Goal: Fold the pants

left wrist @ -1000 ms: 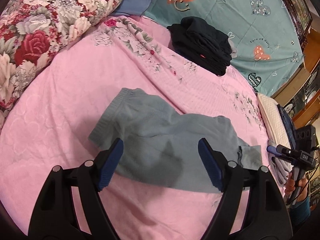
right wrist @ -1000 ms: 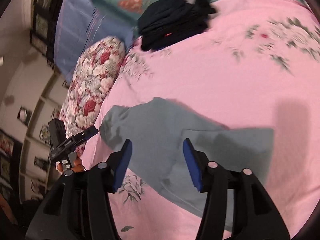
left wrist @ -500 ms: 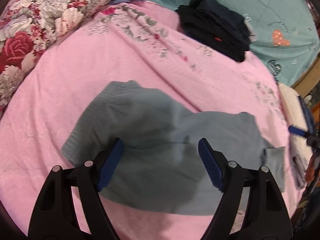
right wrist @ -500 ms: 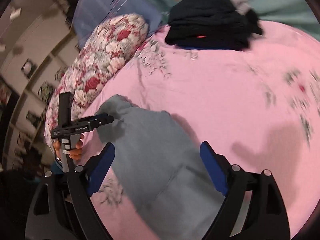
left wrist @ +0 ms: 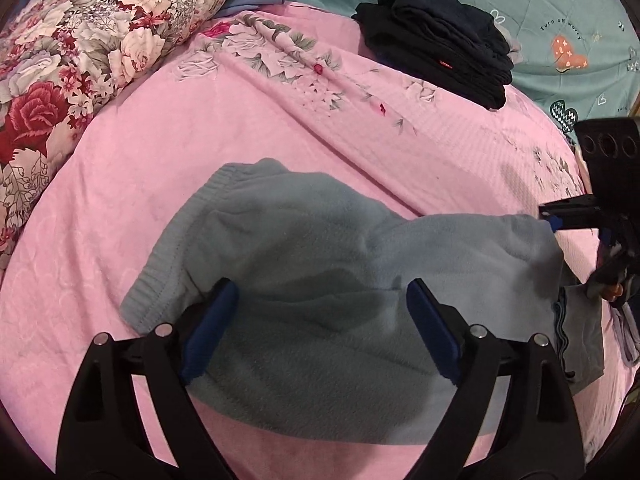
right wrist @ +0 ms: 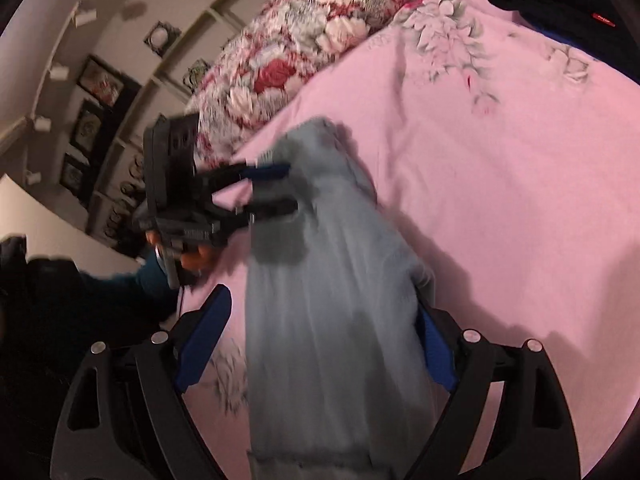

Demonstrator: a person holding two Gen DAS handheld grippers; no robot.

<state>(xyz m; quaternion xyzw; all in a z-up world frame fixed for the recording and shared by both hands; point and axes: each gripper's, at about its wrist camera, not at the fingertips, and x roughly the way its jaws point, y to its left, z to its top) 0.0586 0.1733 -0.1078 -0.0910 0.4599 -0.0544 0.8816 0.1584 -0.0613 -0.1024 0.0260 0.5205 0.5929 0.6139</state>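
Grey-blue fleece pants [left wrist: 320, 280] lie folded lengthwise on the pink bedspread [left wrist: 120, 200], ribbed waistband to the left. My left gripper [left wrist: 322, 320] hovers open low over the waist half, its blue pads spread wide above the cloth. In the right wrist view the pants [right wrist: 332, 320] run away from me, and my right gripper [right wrist: 320, 344] stands open astride their near end, holding nothing. The left gripper [right wrist: 292, 188] shows there at the waistband end, held by a hand. One of the right gripper's fingers [left wrist: 568, 212] sits at the pants' right end.
A floral pillow [left wrist: 80, 52] lies at the back left. A pile of dark folded clothes [left wrist: 436, 44] rests at the back on a teal quilt [left wrist: 560, 20]. Shelves with framed pictures [right wrist: 100, 92] stand beyond the bed's left side.
The left gripper has dropped closer to the pants. The right gripper has swung round to the leg end and now looks along the pants. Both stay open.
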